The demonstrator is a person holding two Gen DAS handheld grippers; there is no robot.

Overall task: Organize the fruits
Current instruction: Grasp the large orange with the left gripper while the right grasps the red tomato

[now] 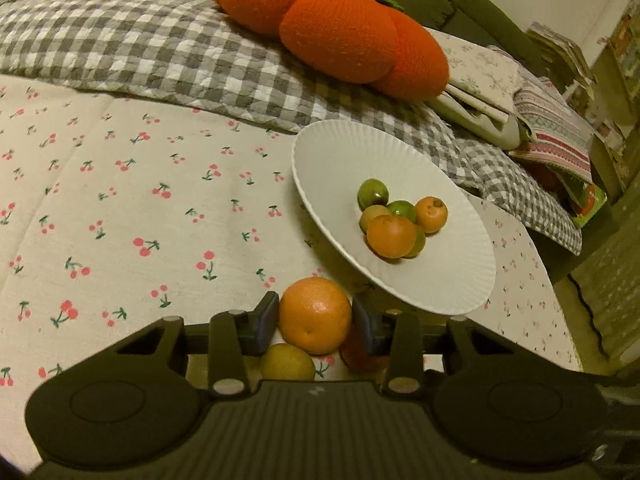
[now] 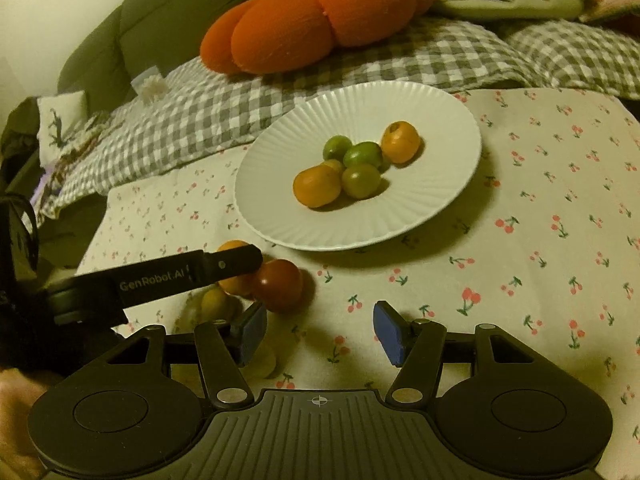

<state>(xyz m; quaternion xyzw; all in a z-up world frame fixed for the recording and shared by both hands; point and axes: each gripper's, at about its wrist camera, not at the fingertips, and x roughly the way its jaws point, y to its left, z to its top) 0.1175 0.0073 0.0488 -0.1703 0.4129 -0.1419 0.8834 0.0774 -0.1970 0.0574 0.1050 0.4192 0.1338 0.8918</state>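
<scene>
While left hand-held gripper [image 1: 315, 324] pinches orange [image 1: 315, 321], right hand-held gripper [image 2: 316, 334] wide apart, w/ nothing.

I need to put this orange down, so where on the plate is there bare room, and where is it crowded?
The plate is bare along its near rim and its left side, next to the checked blanket. The middle is crowded with small fruits. The left gripper holds the orange, with a red fruit and yellow fruit beside it.

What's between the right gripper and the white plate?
In the right wrist view, only bare cherry-print cloth lies between the open right gripper and the white plate; the red fruit sits just left.
</scene>
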